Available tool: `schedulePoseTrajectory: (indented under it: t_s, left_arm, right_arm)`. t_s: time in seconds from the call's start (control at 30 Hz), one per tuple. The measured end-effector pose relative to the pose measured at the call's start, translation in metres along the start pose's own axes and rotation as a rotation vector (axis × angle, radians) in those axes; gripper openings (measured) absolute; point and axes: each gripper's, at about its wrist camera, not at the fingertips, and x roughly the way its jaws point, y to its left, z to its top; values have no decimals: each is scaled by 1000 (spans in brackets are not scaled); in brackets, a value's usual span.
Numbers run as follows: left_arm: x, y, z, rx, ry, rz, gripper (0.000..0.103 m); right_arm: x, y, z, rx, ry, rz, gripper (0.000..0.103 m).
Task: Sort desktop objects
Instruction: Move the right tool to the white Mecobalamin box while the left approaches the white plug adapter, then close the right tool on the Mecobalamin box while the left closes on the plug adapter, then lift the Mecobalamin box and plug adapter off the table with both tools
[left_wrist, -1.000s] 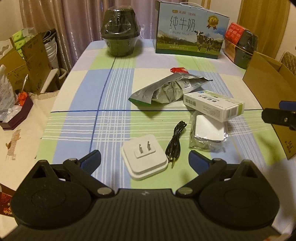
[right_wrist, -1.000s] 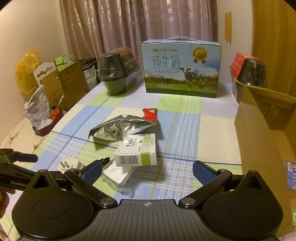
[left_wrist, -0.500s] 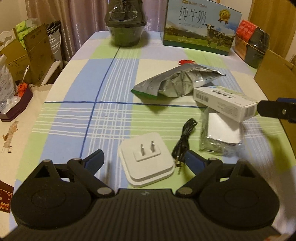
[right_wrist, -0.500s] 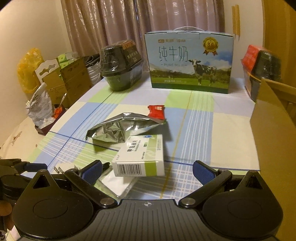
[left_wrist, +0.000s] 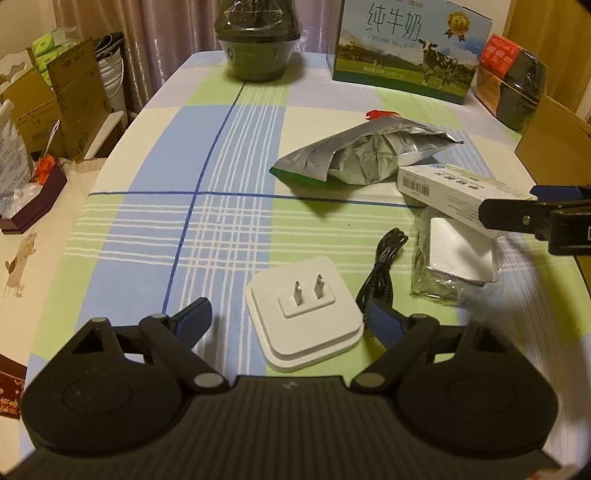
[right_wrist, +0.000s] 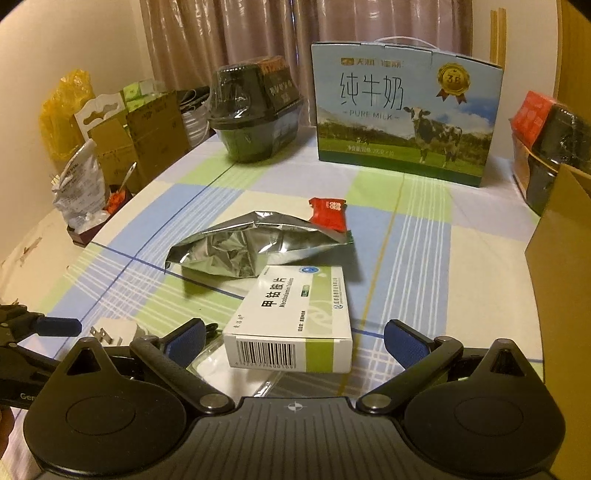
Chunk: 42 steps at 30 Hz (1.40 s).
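My left gripper (left_wrist: 288, 321) is open, its fingers on either side of a white plug adapter (left_wrist: 304, 312) lying prongs-up on the checked tablecloth. A black cable (left_wrist: 380, 269) lies just right of it. My right gripper (right_wrist: 293, 339) is open around a white and green medicine box (right_wrist: 295, 321), which rests partly on a white item in a clear bag (left_wrist: 458, 258). A crumpled silver foil bag (right_wrist: 251, 251) and a red sachet (right_wrist: 327, 212) lie beyond. The right gripper's finger also shows at the right edge of the left wrist view (left_wrist: 517, 219).
A milk carton box (right_wrist: 402, 114), a dark wrapped bowl (right_wrist: 255, 114) and another wrapped pack (right_wrist: 550, 147) stand at the table's far side. An open cardboard box (right_wrist: 561, 258) stands at the right edge. Boxes and bags crowd the floor at the left (left_wrist: 55, 110).
Both grippers have moved forward and lower. The plug adapter now sits between the left fingers and the medicine box between the right fingers. Both stay open.
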Motion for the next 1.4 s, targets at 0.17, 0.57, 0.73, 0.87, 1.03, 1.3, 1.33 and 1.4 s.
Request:
schedulePoseTrajectory:
  t_s: [0.17, 0.57, 0.73, 0.87, 1.03, 1.3, 1.33, 1.4]
  left_arm:
    - [3, 1, 0, -4, 7, -6, 83]
    - [7, -2, 1, -2, 10, -27, 67]
    - [4, -5, 1, 11, 10, -18, 62]
    - [0, -6, 0, 21, 6, -15, 57]
    - [-6, -7, -7, 48, 10, -19, 56]
    - [-29, -11, -31, 83, 38, -75, 56]
    - [-33, -14, -34, 100, 36, -83, 51]
    - [-42, -21, -42, 125, 39, -100, 50]
  right_arm:
    - [4, 1, 1, 0, 6, -5, 96]
    - [-2, 0, -2, 0, -15, -55, 68]
    - [-14, -1, -8, -5, -25, -80, 68]
    - [-26, -5, -13, 3, -32, -111, 68]
    - [-44, -13, -27, 53, -33, -159, 68]
    - [-76, -12, -71, 131, 14, -191, 68]
    - [-79, -10, -76, 134, 16, -193, 68]
    - [-87, -7, -89, 153, 31, -183, 68]
